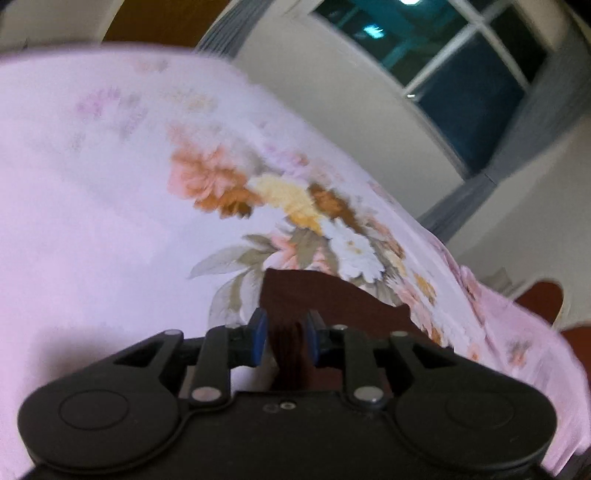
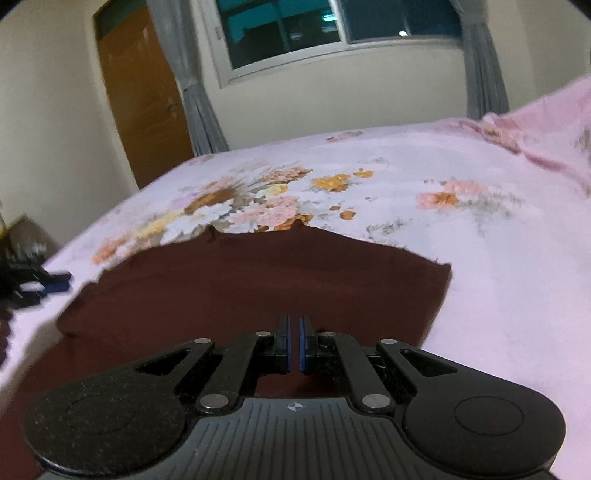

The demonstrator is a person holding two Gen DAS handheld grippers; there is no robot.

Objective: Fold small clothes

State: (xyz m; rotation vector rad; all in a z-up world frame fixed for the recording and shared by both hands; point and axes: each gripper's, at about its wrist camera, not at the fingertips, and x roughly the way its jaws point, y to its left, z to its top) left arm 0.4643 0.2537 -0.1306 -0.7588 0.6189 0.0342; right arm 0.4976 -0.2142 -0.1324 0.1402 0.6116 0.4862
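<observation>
The left hand-held gripper (image 1: pixel 284 341) pinches bunched maroon cloth (image 2: pixel 258 288); the right hand-held gripper (image 2: pixel 294 343) sits together; the thin bunch could slip free.

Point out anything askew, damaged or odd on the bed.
Nothing is damaged or spilled. The maroon garment lies on the floral bedsheet with its far edge uneven and wavy, not squared. The left gripper pinches a bunched fold of it; the right gripper is shut over it.

A home bedroom: floral pink bedsheet (image 2: pixel 461 258), wooden door (image 2: pixel 144 96), grey-curtained window (image 2: pixel 332 33).
</observation>
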